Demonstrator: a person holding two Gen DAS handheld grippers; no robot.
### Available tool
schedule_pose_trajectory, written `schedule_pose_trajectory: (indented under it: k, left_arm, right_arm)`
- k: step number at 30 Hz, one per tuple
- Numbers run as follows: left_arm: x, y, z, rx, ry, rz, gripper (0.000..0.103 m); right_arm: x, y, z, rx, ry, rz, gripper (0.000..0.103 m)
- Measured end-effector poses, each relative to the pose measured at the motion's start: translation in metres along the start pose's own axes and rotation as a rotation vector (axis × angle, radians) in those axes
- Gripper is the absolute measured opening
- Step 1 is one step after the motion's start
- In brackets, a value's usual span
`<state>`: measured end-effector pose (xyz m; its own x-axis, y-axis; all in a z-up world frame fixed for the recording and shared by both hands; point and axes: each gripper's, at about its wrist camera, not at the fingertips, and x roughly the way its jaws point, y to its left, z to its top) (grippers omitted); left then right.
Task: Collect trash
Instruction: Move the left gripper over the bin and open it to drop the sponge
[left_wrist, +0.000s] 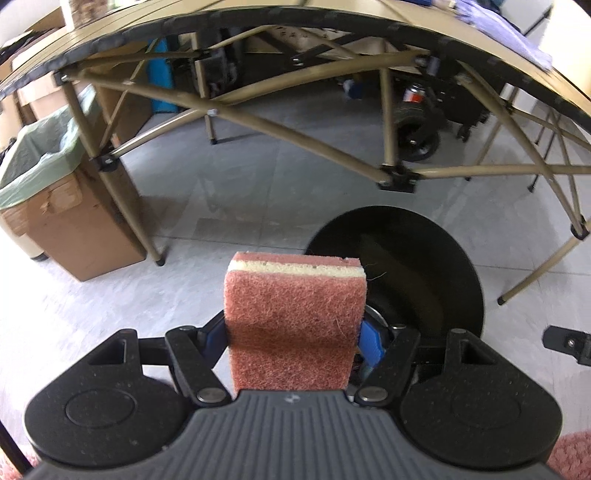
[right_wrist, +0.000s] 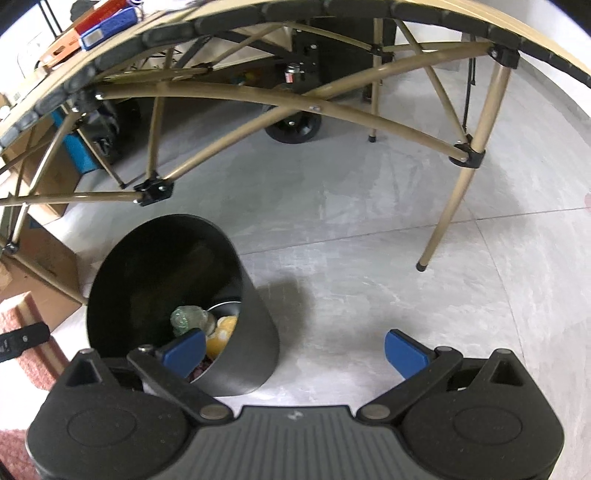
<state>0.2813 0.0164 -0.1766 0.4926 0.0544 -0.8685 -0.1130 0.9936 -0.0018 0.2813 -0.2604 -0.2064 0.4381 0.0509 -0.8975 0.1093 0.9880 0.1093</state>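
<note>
A: What is the left gripper (left_wrist: 293, 341) carrying?

B: It is clamping a pink sponge (left_wrist: 293, 317) between its blue pads, gripping it by the sides so the free end is sticking out ahead. I take it the sponge is the trash in hand.

A: And where is it heading?

B: The sponge is hanging over the floor just beside the black bin (left_wrist: 413, 269), whose open mouth is showing to the right of it. It is not over the opening yet, I think.

A: Is the right gripper (right_wrist: 293, 350) helping?

B: No, its jaws are standing wide apart with nothing between them. It is pointing down near the bin (right_wrist: 147, 280), where some scraps (right_wrist: 205, 325) are already lying at the bottom.

A: Anything close by?

B: The folding table (left_wrist: 258, 22) is standing just behind.
</note>
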Motion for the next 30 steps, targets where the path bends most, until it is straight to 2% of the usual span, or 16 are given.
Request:
schedule_pose_trajectory:
  k: [13,30]
  left_arm:
    - [0.010,-0.051,0.011,0.084,-0.004,-0.054,0.070]
    - [0.034,-0.089,0.029,0.102,0.030,-0.078,0.070]
  right_arm:
    - [0.003,-0.008,0.015,-0.020,-0.029,-0.061,0.103]
    - [0.003,-0.012,0.026,-0.048,-0.054,-0.110,0.103]
